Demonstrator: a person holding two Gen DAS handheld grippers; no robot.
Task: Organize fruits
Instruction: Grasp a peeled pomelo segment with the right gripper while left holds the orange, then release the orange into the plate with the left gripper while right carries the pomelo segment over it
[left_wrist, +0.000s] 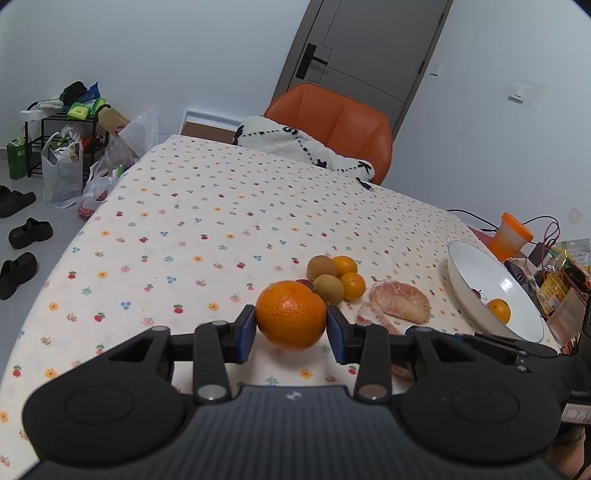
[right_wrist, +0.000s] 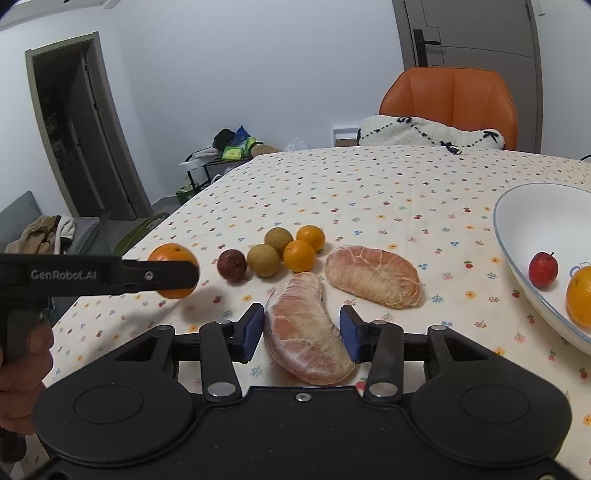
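While a white bowl (right_wrist: 517, 221) is waiting at the right edge of the frame with a small red fruit (right_wrist: 542, 269) and an orange fruit (right_wrist: 580, 295) already lying inside it, two handheld grippers are working the flowered tablecloth (right_wrist: 388, 184). At lower centre of the left wrist view, the left gripper (left_wrist: 290, 328) is clamping a large orange (left_wrist: 291, 319), its blue pads pressing both flanks of the fruit; whether the fruit is lifted clear of the cloth cannot be told from this angle. At lower centre of the right wrist view, the right gripper (right_wrist: 302, 330) is straddling a peeled pomelo segment (right_wrist: 306, 328), its jaws standing apart with a sliver of gap on either side, not yet pinching. A second pomelo segment (right_wrist: 373, 277) is lying just beyond, to the right, and a cluster of two small oranges (right_wrist: 300, 255), two brownish-green round fruits (right_wrist: 263, 260) and a dark brown one (right_wrist: 231, 264) is sitting mid-frame, left of it.

Risks appear to be gathering on both sides. The orange is round and smooth-skinned, so a slack squeeze or a quick swing toward the bowl could be letting it roll out from between the pads. The pomelo segment looks soft and membrane-thin; closing hard could be crushing or tearing it, while its curved, tapering shape could be slipping sideways out of a light grip.
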